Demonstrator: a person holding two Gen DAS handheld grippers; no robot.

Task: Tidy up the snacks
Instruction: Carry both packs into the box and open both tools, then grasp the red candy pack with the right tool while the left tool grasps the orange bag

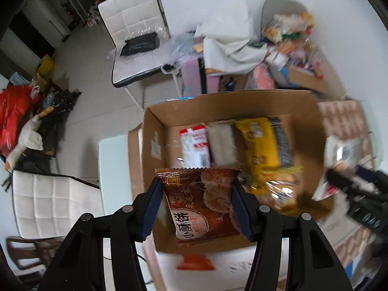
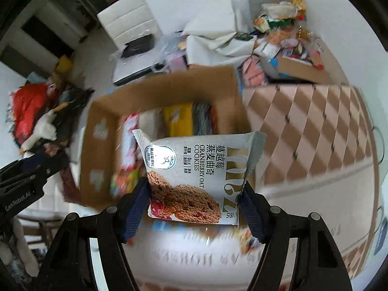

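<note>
- Left wrist view: left gripper [image 1: 197, 202] clamped narrow on a brown snack packet [image 1: 201, 203], both blue pads pressing its side edges, packet hanging lower centre of frame.
- Behind the packet, centre frame: open cardboard box [image 1: 155, 131]. Inside, side by side along the far wall: red-and-white pack [image 1: 195, 145], pale grey-beige pack [image 1: 222, 144], yellow pack [image 1: 260, 143], dark striped pack [image 1: 281, 143]. A clear-wrapped yellowish bag [image 1: 282, 189] lies nearer, at the box's right; blurred, contents not readable.
- Orange packet [image 1: 195, 263] on the table [image 1: 112, 169] at bottom centre, outside the box.
- Upper right: second, smaller carton [image 1: 306, 78] heaped with mixed snacks, too blurred to sort.
- Right gripper shows at the right edge of this view, holding a white packet.
- Right wrist view: right gripper [image 2: 195, 203] at medium width, pads gripping a white cookie packet [image 2: 198, 167] labelled cranberry oat cookies, centre frame, in front of the same box's near right corner.
- Packs inside the box seen blurred here.
- White chair [image 1: 135, 38] upper left with a dark bag on its seat.
</note>
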